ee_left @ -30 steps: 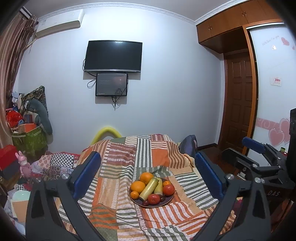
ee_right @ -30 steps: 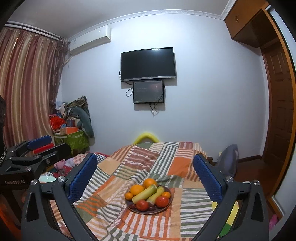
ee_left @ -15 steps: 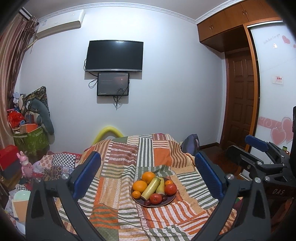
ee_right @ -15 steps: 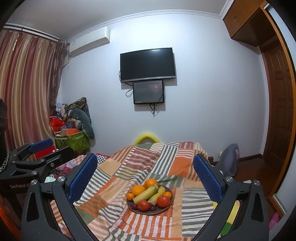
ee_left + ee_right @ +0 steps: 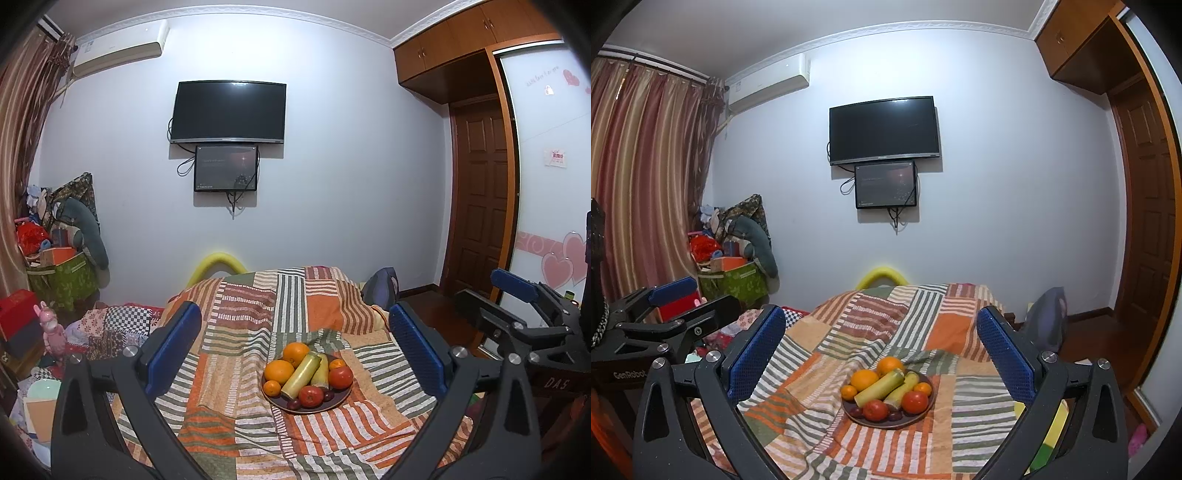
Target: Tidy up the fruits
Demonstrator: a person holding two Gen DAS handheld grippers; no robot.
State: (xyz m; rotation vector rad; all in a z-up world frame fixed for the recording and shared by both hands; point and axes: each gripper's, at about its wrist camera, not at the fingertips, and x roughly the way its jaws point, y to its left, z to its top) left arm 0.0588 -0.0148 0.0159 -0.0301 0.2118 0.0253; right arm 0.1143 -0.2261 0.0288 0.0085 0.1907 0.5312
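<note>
- i hold the left gripper (image 5: 295,343) and the right gripper (image 5: 881,341) up and back from the bed, jaws spread wide with nothing between them; i judge that keeps the whole plate framed.
- the fruits (image 5: 306,376) sit heaped together on a dark plate (image 5: 334,403) on the striped blanket (image 5: 240,369), none lying loose on the cloth.
- that fits either a finished sort or a pile waiting to be rearranged.

Left gripper (image 5: 295,339) gapes wide — fruit plate (image 5: 334,402) sits on striped blanket (image 5: 229,369).
</note>
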